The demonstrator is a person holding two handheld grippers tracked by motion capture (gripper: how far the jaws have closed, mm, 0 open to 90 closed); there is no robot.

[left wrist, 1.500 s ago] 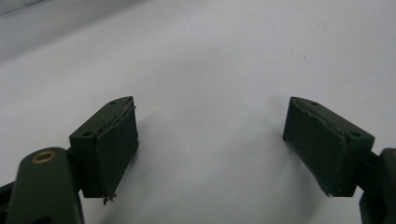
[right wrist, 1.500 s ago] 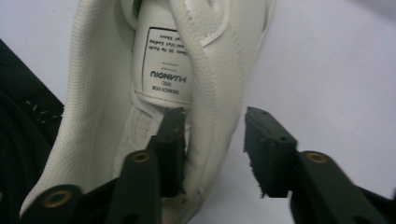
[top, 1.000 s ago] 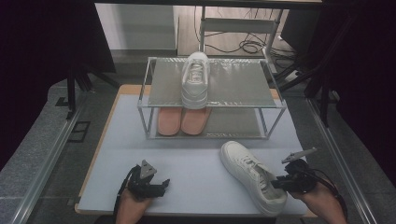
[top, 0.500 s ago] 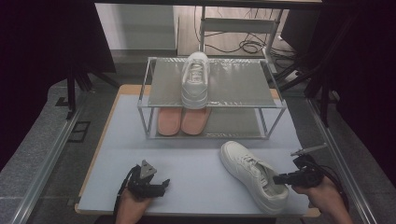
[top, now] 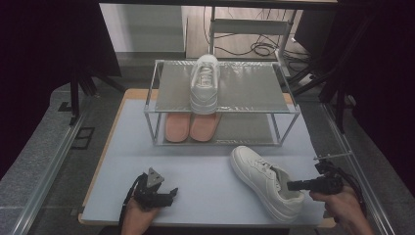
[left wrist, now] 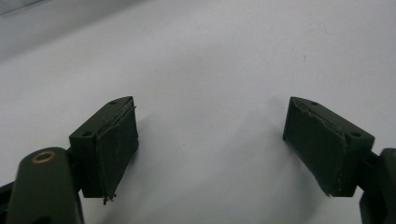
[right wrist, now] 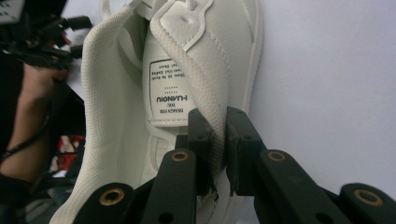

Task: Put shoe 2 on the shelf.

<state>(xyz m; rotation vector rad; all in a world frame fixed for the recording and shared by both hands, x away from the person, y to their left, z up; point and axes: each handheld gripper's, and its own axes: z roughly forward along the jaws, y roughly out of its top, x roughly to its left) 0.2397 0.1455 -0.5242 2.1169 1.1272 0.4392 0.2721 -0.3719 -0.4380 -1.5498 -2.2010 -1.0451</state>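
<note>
So that it can be lifted toward the rack (top: 222, 103), the white shoe (top: 264, 181) on the desk (top: 205, 166) is pinched at its collar by the right gripper (right wrist: 219, 140), whose jaws have just been closing; the left gripper (left wrist: 210, 144) is kept parted, unladen.

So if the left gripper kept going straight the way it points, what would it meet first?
Probably the table top: the left gripper has open jaws angled slightly down at bare surface, with nothing between or ahead of them. Depth is hard to judge.

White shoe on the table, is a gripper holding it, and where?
Yes. The right gripper pinches the white shoe by the padded collar edge at its heel opening. The left gripper is open on the table.
</note>
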